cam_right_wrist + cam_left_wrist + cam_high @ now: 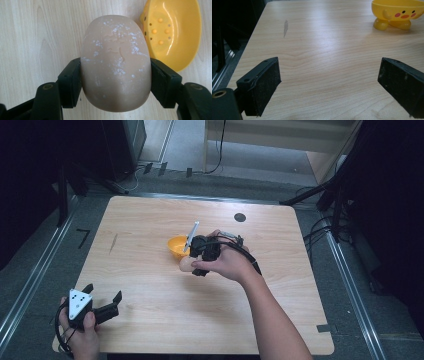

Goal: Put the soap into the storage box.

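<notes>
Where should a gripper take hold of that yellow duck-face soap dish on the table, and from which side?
Grip the yellow dish by its thin rim, one jaw inside the hollow and one outside, coming from above. The bowl is too broad to span and its outer wall curves away, so a side squeeze would probably slip. Pick the rim away from the bar of soap clamped in the right gripper.

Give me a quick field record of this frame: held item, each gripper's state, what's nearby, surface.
held item: beige soap bar, oval, white flecks on top
right gripper: shut on the soap bar, pads pressing both long sides
left gripper: open, nothing between the jaws, near the table's front left corner
nearby: yellow soap dish with holes and bumps inside, just beside the soap bar; a duck face on its outer wall
surface: light wooden table
</notes>
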Motion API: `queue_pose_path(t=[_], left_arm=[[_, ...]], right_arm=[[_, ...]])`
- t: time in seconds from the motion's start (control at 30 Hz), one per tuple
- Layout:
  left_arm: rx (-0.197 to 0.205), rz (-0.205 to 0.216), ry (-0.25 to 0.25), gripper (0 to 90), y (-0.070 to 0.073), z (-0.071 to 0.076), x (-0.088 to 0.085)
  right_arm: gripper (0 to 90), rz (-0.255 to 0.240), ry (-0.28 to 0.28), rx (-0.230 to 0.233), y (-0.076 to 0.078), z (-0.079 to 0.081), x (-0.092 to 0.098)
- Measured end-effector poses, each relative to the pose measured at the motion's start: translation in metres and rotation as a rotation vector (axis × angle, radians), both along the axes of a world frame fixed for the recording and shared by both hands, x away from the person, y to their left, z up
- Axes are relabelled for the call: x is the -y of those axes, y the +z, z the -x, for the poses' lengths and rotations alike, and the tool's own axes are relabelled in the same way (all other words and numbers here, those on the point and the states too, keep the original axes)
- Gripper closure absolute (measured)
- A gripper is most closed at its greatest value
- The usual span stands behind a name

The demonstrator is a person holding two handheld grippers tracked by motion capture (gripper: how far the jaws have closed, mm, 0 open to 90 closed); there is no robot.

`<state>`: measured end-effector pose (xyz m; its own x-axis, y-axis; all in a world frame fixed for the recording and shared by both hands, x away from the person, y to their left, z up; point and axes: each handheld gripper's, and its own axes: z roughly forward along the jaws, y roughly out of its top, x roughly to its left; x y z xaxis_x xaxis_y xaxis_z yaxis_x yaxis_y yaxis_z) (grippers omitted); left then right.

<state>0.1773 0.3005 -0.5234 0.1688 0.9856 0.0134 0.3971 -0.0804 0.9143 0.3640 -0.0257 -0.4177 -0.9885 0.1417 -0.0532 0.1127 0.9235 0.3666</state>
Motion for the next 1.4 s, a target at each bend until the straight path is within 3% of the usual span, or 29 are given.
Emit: queue_pose_path(t=[0.8,0.93,1.27,1.4], left_arm=[[-0.005,0.02,0.007,4.9,0.0,0.0,-0.002],[-0.002,0.028,0.008,5.0,0.0,0.0,-0.002],[-0.003,0.032,0.009,4.9,0.0,0.0,-0.003],[-0.004,0.034,0.01,4.9,0.0,0.0,-0.003]], right_arm=[[34.5,-0.047,-0.049,0.022,0.016,-0.031,-0.013],[34.5,-0.025,-0.049,0.028,0.015,-0.04,-0.019],[34.5,-0.026,-0.092,0.031,0.002,-0.055,-0.023],[34.5,-0.03,-0.106,0.011,-0.003,-0.062,-0.026]])
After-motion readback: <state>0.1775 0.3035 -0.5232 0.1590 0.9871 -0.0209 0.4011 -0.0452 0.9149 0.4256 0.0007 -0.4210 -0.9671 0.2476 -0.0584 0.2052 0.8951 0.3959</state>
